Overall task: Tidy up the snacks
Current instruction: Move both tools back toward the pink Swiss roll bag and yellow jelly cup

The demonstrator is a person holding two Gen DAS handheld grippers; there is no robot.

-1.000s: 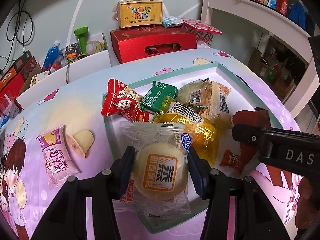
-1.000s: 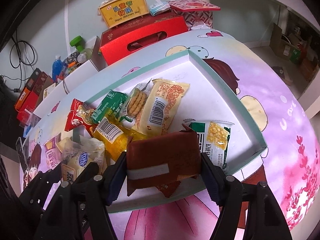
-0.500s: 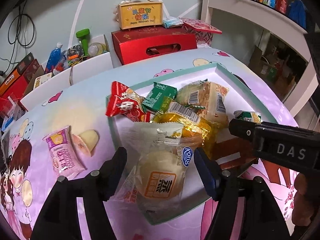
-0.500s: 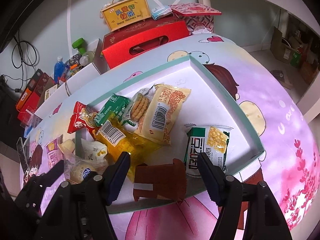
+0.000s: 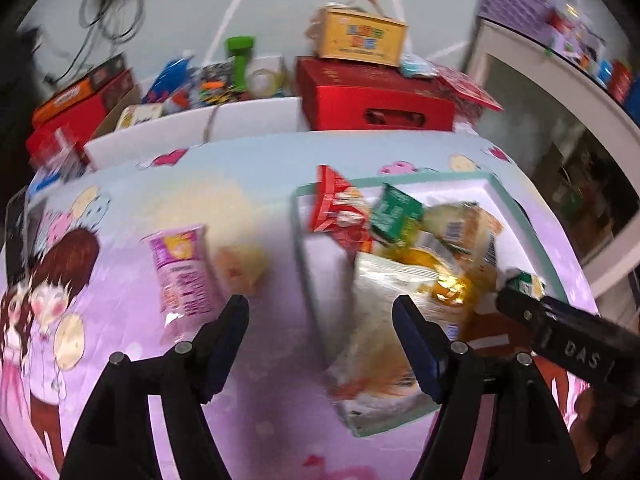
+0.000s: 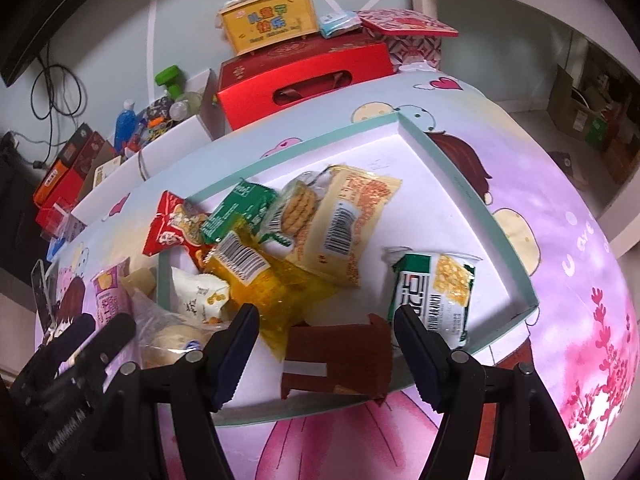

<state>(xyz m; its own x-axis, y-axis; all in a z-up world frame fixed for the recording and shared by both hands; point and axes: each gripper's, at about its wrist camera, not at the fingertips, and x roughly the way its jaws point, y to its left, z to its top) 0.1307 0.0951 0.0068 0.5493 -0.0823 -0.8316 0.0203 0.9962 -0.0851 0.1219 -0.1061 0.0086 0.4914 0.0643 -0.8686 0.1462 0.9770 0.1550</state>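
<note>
Left wrist view: the left gripper (image 5: pixel 320 344) hangs above the worktop (image 5: pixel 248 200), fingers (image 5: pixel 224 344) spread wide with nothing between them. The frame is motion-blurred. The tray (image 5: pixel 304 276) is the landmark; the gap between the fingers sits over its near-left rim. A bun packet (image 5: pixel 380 332) lies inside the tray at its near-left corner, overhanging the near rim. A pink packet (image 5: pixel 180 272) lies on the worktop left of the tray.

Right wrist view: the right gripper (image 6: pixel 324 344) has its fingers (image 6: pixel 416 352) wide apart, holding nothing. A brown packet (image 6: pixel 340 360) lies flat inside the tray (image 6: pixel 472 200) at its near rim, between the fingers and clear of both. A green-and-white packet (image 6: pixel 436 296) lies in the tray's near-right corner.
</note>
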